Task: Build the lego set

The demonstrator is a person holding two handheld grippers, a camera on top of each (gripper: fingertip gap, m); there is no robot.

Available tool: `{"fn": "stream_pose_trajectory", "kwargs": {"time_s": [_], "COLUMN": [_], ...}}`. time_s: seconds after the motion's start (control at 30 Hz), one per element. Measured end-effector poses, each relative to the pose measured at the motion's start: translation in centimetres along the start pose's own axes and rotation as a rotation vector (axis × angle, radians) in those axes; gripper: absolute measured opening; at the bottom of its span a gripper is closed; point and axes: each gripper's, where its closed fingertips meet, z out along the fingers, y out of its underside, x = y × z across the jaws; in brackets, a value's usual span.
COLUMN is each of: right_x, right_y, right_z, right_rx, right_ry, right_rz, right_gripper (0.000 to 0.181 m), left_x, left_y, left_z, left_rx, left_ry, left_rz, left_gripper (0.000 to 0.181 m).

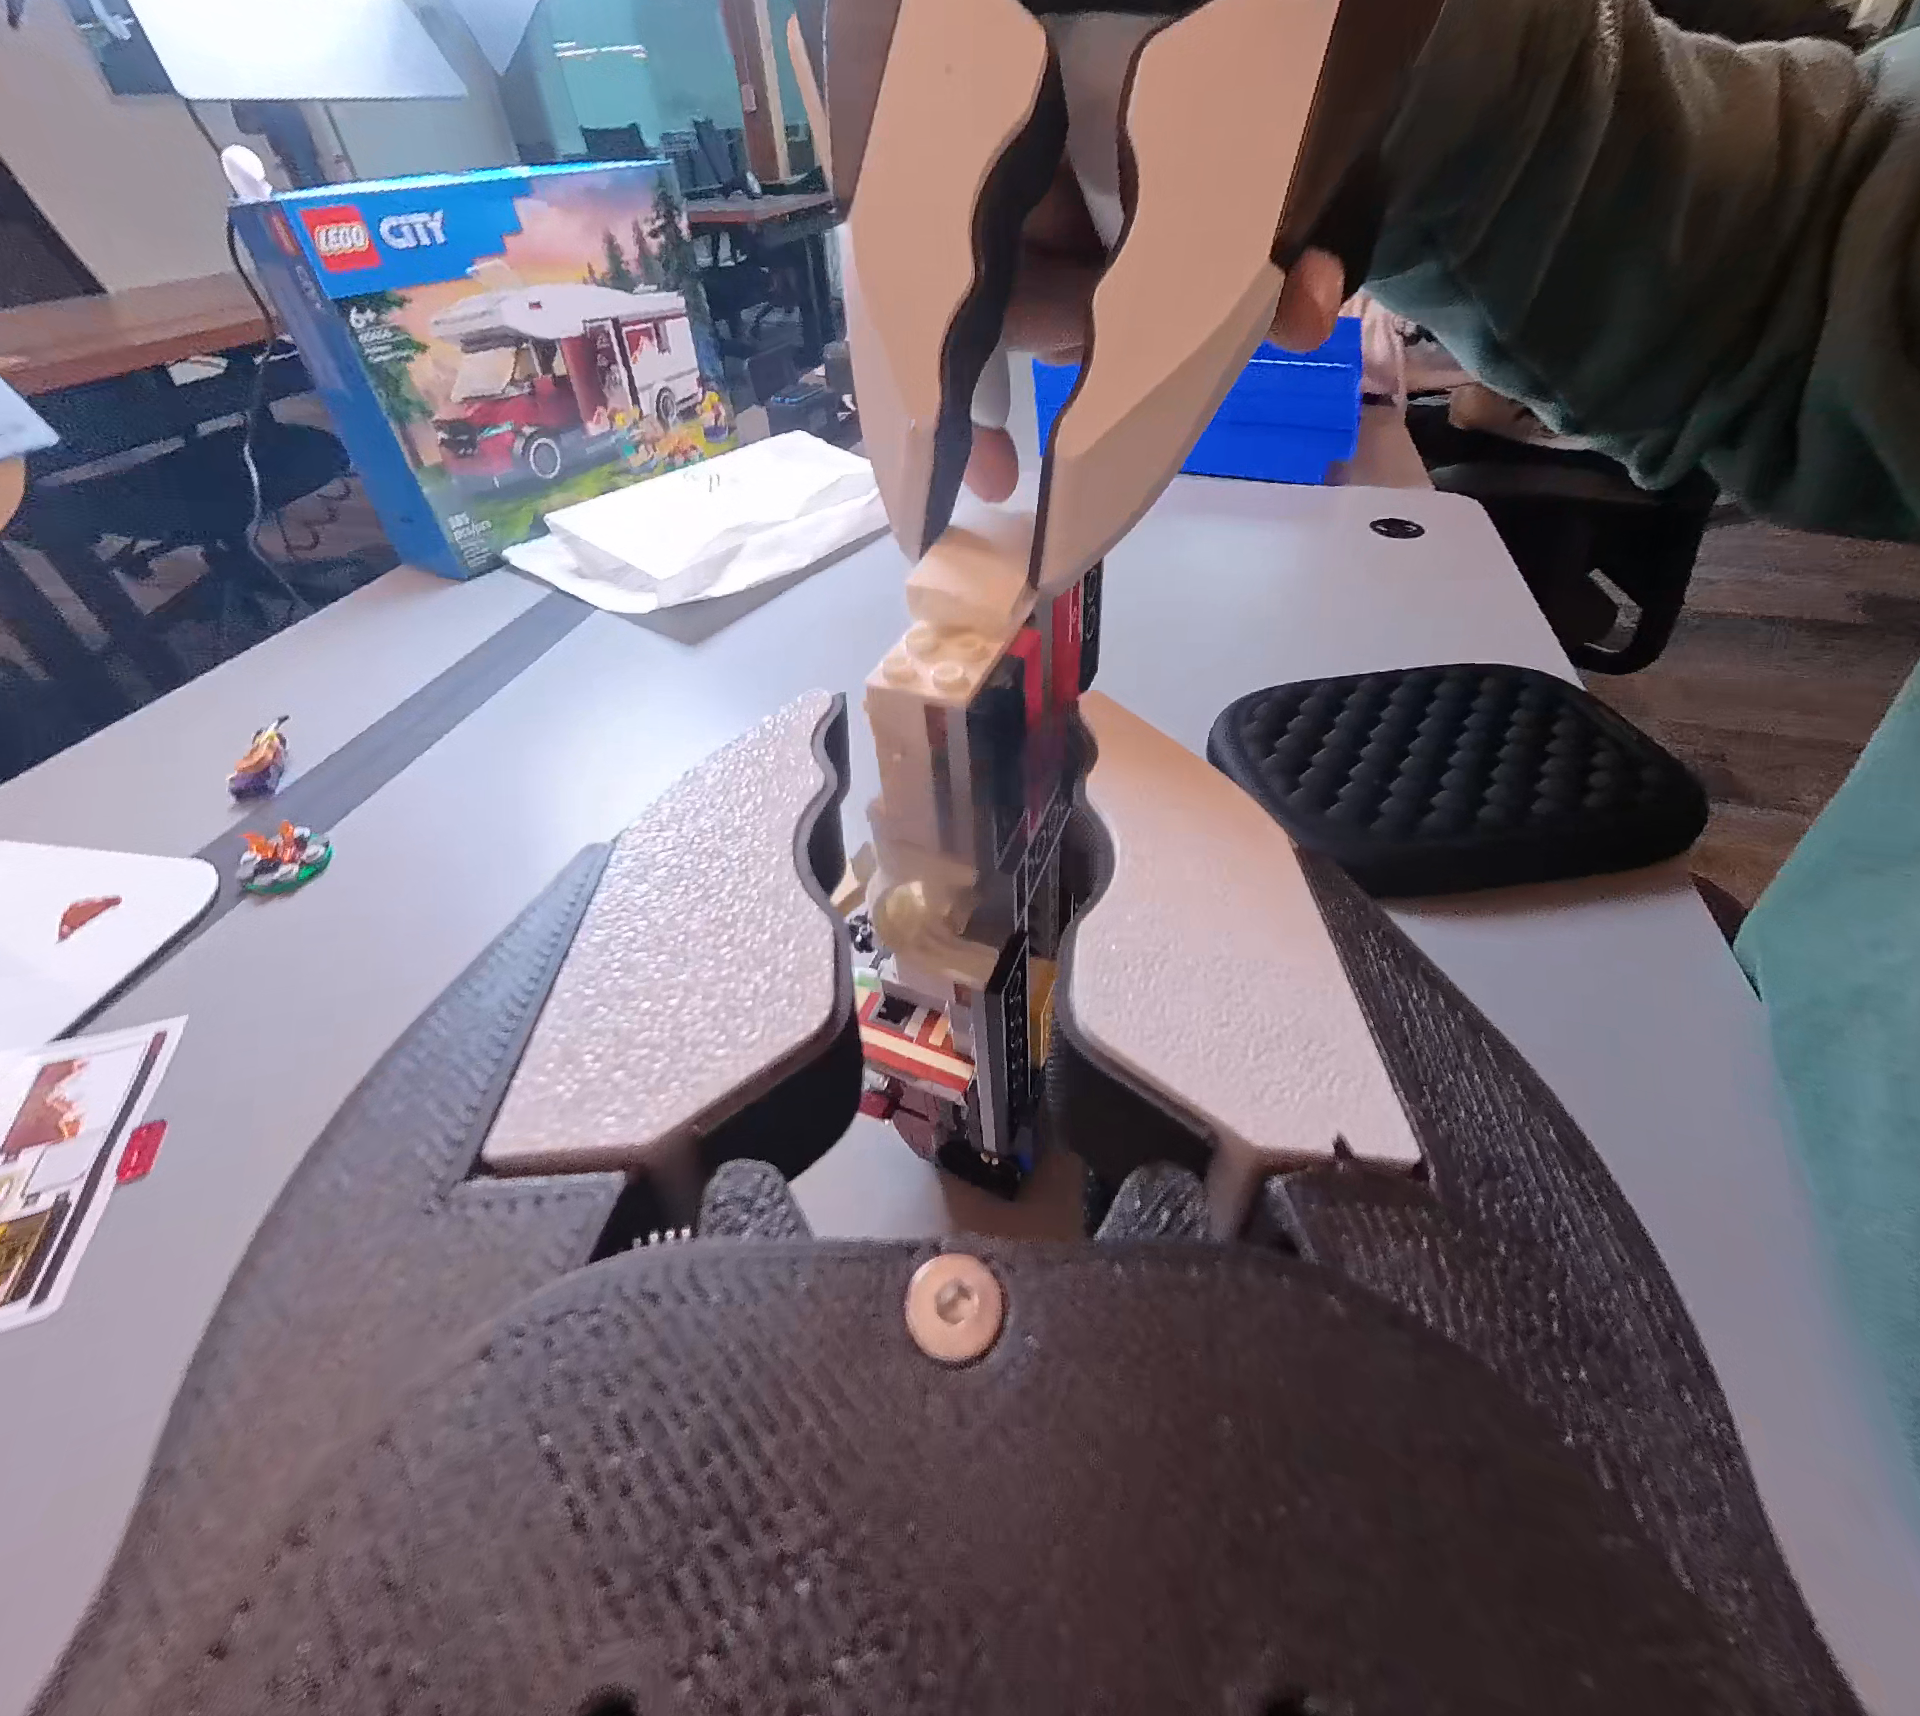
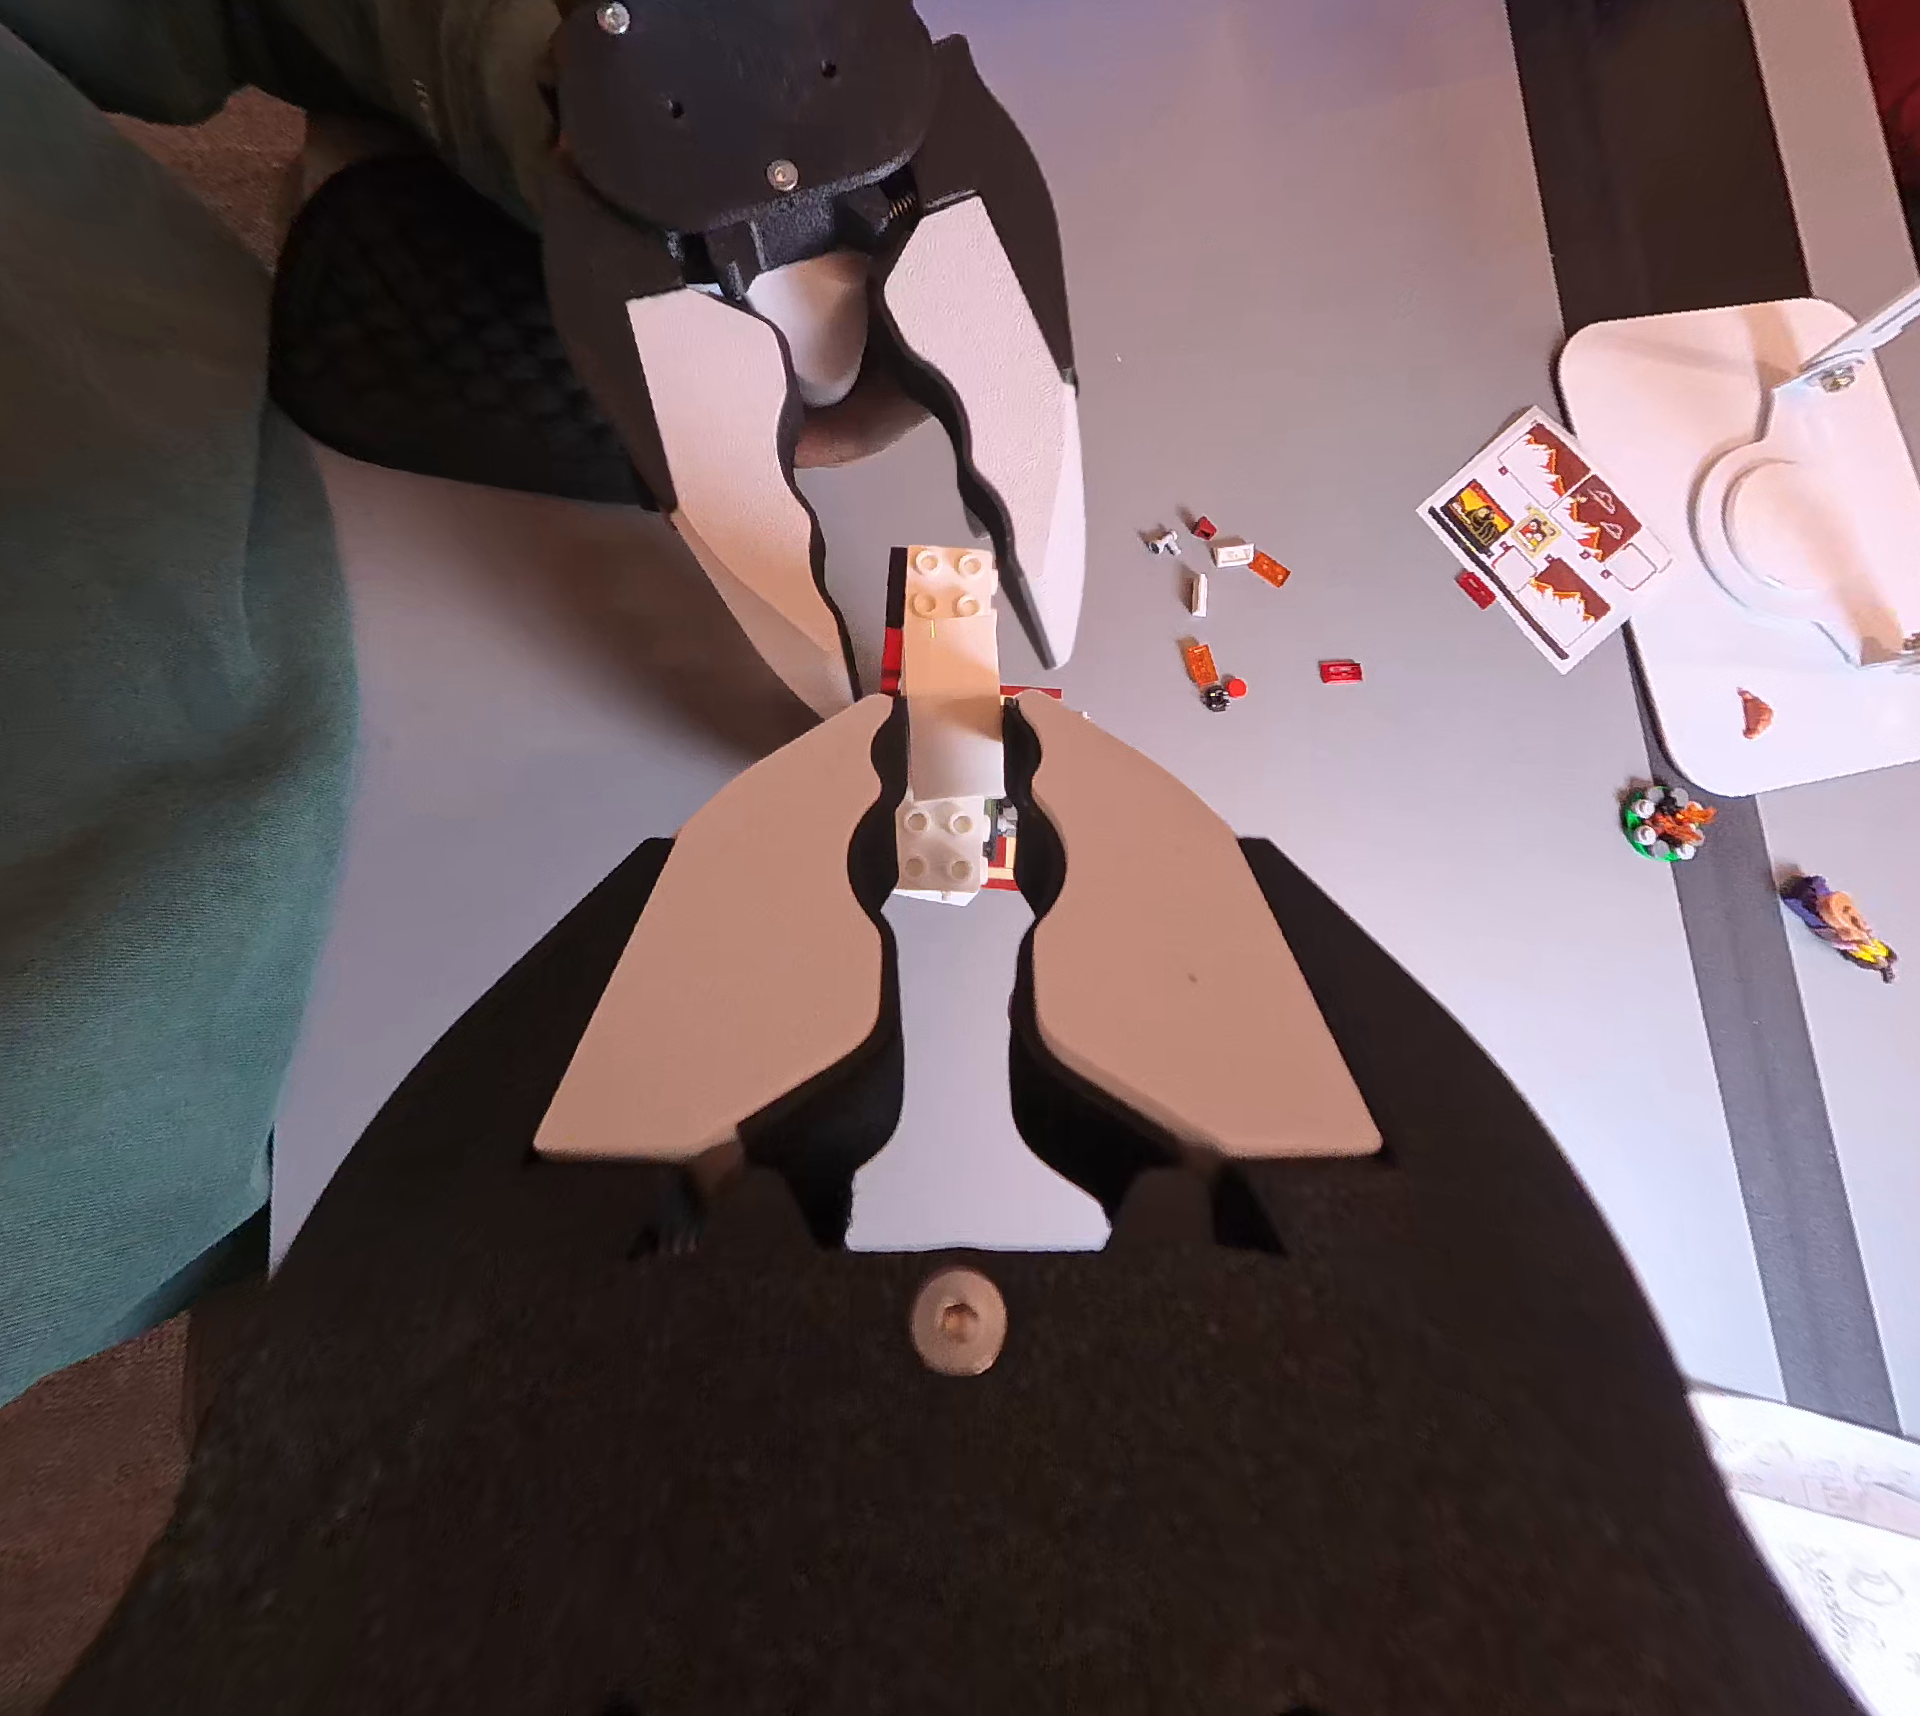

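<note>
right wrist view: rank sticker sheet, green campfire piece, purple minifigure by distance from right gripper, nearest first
1. Sticker sheet, to the right of the right gripper.
2. Green campfire piece, farther right, on the grey table.
3. Purple minifigure, farthest right.

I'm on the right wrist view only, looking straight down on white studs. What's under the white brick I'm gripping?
Observer: A tall narrow stack of white, black and red bricks, clamped by the left gripper.
Operator: Is my brick seated?
Observer: No. The white brick in the right gripper looks tilted, with the stack's top studs showing below it.
Operator: Any reference picture nearby?
Observer: A blue cardboard set box stands on the table's far side.
</note>
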Motion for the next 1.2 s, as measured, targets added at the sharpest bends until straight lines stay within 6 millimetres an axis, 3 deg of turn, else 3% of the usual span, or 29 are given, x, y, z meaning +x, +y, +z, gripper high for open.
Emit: {"fn": "stream_pose_trajectory", "kwargs": {"time_s": [0.23, 0.73, 0.97, 1.07, 1.2], "right_x": [0.1, -0.2, -0.3, -0.5, -0.7], "right_y": [0.0, 0.7, 0.5, 0.0, -0.1], "right_z": [0.0, 0.2, -0.1, -0.4, -0.7], "right_rx": [-0.035, -0.094, -0.092, -0.065, -0.103], "right_ry": [0.027, 0.025, 0.015, 0.036, 0.198], "right_rz": [0.027, -0.043, -0.082, -0.124, -0.305], "right_gripper": [0.017, 0.018, 0.028, 0.030, 0.030], "left_x": [0.3, 0.5, 0.5, 0.5, 0.5], "left_y": [-0.1, 0.0, 0.0, 0.0, 0.0], "left_z": [0.4, 0.5, 0.5, 0.5, 0.5], "left_rx": [-0.014, -0.030, -0.030, -0.032, -0.036], "left_ry": [0.044, 0.029, 0.035, 0.033, 0.032], "left_rz": [0.002, 0.001, 0.000, 0.000, -0.003], "left_gripper": [0.028, 0.027, 0.027, 0.026, 0.026]}}
